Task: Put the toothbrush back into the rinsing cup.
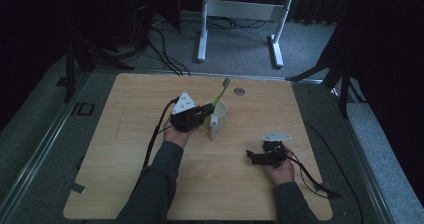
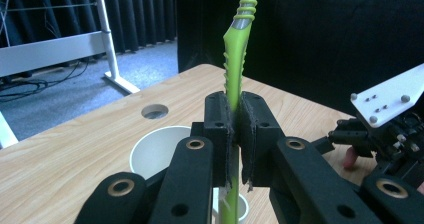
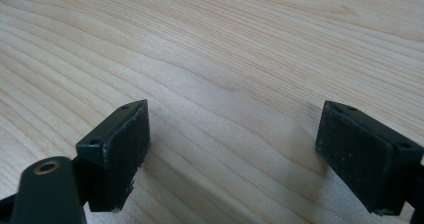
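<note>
Gripping a green toothbrush (image 2: 236, 59) between two black pads, pressed tight on its handle: the left tongs (image 2: 234, 134), seen from their own camera. Standing nearly upright, the toothbrush, with the lower end going down into a white cup (image 2: 155, 151) just below the tongs. Leaning a little away from the person in the high view, the toothbrush (image 1: 220, 93), bristle head up and beyond the far rim of the cup (image 1: 217, 117). Holding the left tongs (image 1: 206, 112) from behind, the left hand (image 1: 176, 134), with a grey three-cornered plate on top and a black cable trailing back along the sleeve.

Resting near the right front part of the wooden counter (image 1: 125, 174), well apart from the cup: the right tongs (image 1: 256, 156), held by the right hand (image 1: 281, 170). Standing wide apart in the right gripper view, the two pads of the right tongs (image 3: 235, 156), with nothing but bare wood grain between them.

Sitting beyond the cup, a small round hole (image 1: 239, 91) in the counter. Standing farther back on the grey floor, a white desk frame (image 1: 240, 14).
</note>
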Tool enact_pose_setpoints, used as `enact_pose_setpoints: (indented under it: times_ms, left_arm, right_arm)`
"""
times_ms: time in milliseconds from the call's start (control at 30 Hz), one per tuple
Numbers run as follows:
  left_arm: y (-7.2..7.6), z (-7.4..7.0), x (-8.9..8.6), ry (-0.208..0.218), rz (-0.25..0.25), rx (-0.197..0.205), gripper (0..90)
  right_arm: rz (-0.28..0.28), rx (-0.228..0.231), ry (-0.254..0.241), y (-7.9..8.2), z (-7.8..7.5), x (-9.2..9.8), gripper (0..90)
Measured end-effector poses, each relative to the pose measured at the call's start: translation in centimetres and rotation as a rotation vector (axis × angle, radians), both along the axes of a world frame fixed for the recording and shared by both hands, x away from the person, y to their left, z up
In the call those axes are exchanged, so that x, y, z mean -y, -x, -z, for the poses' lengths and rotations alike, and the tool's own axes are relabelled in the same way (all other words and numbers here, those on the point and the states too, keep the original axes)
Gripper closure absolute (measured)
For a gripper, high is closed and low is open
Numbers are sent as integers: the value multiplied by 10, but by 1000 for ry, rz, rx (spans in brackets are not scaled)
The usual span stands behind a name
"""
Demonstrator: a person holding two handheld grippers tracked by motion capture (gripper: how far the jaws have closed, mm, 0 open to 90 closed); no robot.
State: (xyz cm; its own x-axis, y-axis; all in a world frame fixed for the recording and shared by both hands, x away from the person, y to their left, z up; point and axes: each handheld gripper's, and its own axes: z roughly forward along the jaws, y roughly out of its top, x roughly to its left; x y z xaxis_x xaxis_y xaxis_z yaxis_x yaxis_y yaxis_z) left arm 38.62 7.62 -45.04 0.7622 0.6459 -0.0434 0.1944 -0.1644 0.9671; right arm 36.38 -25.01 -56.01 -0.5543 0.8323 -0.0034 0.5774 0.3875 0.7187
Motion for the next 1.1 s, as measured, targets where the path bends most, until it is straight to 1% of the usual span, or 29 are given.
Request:
enact_pose_setpoints:
  times_ms: [233,300,333,567,633,667,700,1100]
  left_arm:
    - [-3,2,7,32,-1,6,832]
    - [-3,2,8,33,1,8,832]
    - [-4,3,10,42,5,11,832]
    - [-7,9,15,52,5,4,832]
    - [-8,9,16,56,0,11,832]
    - [-9,9,17,70,-4,17,832]
    - [-9,10,18,74,-5,18,832]
    - [-15,19,24,83,-10,12,831]
  right_arm:
    - [0,0,0,0,0,0,138]
    - [0,0,0,0,0,0,138]
    - [0,0,0,0,0,0,138]
    - [0,-1,1,0,0,0,138]
    - [-1,-1,1,0,0,0,138]
    - [-1,-1,1,0,0,0,138]
    - [-1,-1,1,0,0,0,138]
    - [-1,-2,0,0,0,0,138]
